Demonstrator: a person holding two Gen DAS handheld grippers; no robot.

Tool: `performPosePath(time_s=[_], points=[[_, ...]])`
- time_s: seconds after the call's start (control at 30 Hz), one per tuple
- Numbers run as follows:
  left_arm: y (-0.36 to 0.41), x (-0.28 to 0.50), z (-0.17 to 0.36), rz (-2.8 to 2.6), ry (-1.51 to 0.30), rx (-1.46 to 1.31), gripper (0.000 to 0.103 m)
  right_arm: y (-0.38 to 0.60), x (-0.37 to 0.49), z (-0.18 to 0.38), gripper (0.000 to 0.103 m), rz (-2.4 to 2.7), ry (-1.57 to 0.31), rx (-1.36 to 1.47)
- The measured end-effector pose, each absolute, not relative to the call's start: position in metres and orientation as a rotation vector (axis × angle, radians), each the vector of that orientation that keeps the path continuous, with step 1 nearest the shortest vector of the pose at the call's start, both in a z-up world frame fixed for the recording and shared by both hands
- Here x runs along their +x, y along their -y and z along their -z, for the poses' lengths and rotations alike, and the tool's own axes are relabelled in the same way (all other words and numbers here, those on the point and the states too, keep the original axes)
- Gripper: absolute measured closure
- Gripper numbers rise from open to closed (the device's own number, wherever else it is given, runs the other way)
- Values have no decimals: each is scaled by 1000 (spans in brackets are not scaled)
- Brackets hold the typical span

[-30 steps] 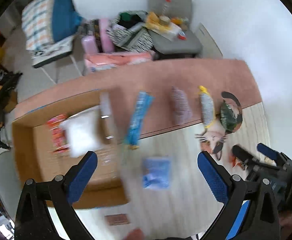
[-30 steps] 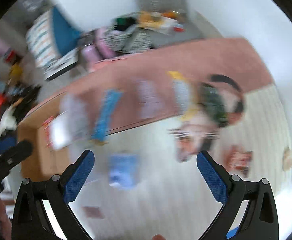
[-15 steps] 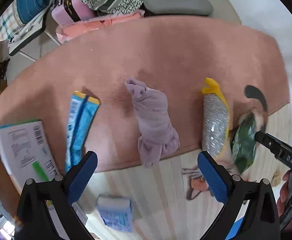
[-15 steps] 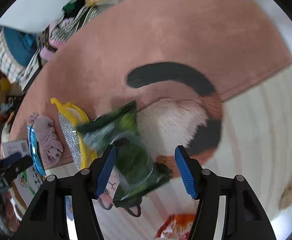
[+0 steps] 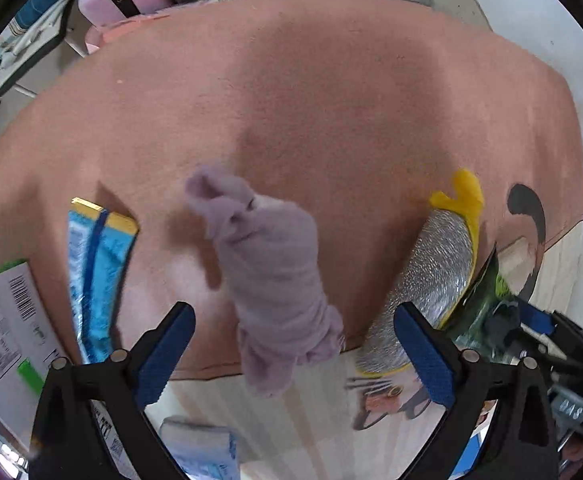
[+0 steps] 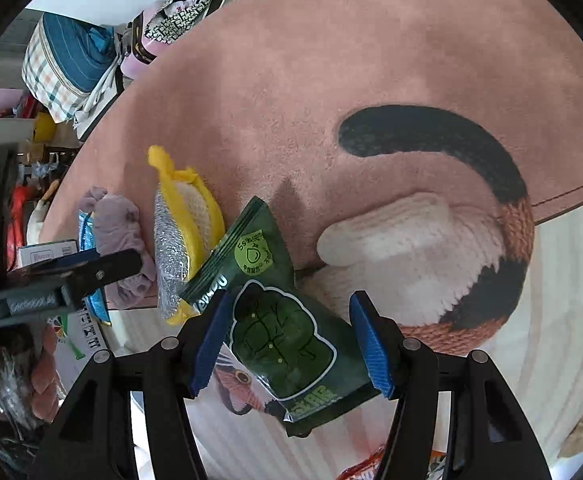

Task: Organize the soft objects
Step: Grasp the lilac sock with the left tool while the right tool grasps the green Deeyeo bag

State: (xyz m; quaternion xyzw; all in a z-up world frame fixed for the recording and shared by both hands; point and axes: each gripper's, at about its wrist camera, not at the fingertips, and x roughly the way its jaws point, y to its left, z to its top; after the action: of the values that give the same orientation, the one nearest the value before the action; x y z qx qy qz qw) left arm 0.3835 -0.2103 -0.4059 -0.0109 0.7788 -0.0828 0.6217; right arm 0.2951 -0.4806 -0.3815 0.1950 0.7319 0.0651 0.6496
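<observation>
A: Where is the left tongs (image 5: 293, 354) now?

B: It points steeply down at the pink rug (image 5: 331, 100). Its jaws are wide apart and have just been closing a little. The purple cloth bundle (image 5: 267, 276) lies between them on the rug, but the blue pads (image 5: 163, 354) do not touch it.

A: And the right tongs (image 6: 291, 346)?

B: Its jaws have just been closing and now stand about half open around the green snack bag (image 6: 287, 332). The left pad is at the bag's edge; I cannot tell if the right pad touches.

A: What lies near the bundle?

B: At 9 o'clock from it is a blue and yellow packet (image 5: 95, 276). At 3 o'clock is the silver and yellow scrub pad (image 5: 427, 280), and the green bag touches this pad on its far side. At 6 o'clock, on the cream part of the rug, is a folded light blue cloth (image 5: 203, 448).
</observation>
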Motion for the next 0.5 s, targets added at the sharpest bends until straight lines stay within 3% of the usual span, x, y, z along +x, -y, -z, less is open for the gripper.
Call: performPosePath(time_s=[0.07,0.23,0.43,0.5], points=[[211,386,411,189,-1800,-22,13,479,293,378,39,-159,-1659,432],[212,390,419,193,-1799,36,45,458,298,370,39,-248,-1663,260],[213,375,419,207,-1791,61,65,422,301,362,37,-329,-1659,89],[209,363,417,210,-1796,67,67,407,300,359,37,-373,-1661,24]])
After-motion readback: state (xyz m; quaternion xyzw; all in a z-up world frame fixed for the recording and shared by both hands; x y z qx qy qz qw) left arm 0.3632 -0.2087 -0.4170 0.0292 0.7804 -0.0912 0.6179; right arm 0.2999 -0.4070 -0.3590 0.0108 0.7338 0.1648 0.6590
